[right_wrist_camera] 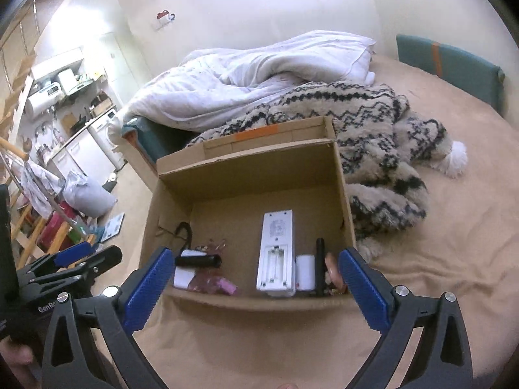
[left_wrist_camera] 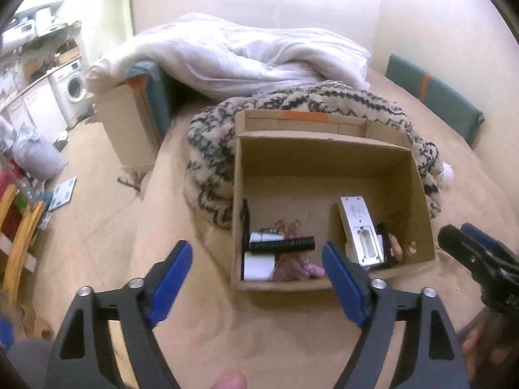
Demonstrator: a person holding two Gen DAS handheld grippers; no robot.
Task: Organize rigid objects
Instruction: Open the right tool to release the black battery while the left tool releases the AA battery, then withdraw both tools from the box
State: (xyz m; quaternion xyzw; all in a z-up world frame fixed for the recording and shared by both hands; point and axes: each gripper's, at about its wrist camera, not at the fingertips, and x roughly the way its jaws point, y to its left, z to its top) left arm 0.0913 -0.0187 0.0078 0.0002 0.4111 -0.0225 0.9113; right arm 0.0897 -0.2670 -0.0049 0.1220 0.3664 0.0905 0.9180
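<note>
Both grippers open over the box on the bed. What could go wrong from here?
1. The brown cardboard box sits on a soft beige bedsheet, so pressing down may tip or shift it.
2. The black cylindrical flashlight lies across a white rectangular block and pink wrapped item; grabbing it may drag those.
3. The white remote control with open battery bay lies beside a white cylinder; the open right gripper might pinch both.

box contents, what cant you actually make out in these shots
- Pink item, both views: blurred, partly behind the box's near wall; identity unclear.
- Tan object, right wrist view: partly behind the right tool finger.
- White remote: label print too small.
- Black cylinder: unidentifiable.
</note>
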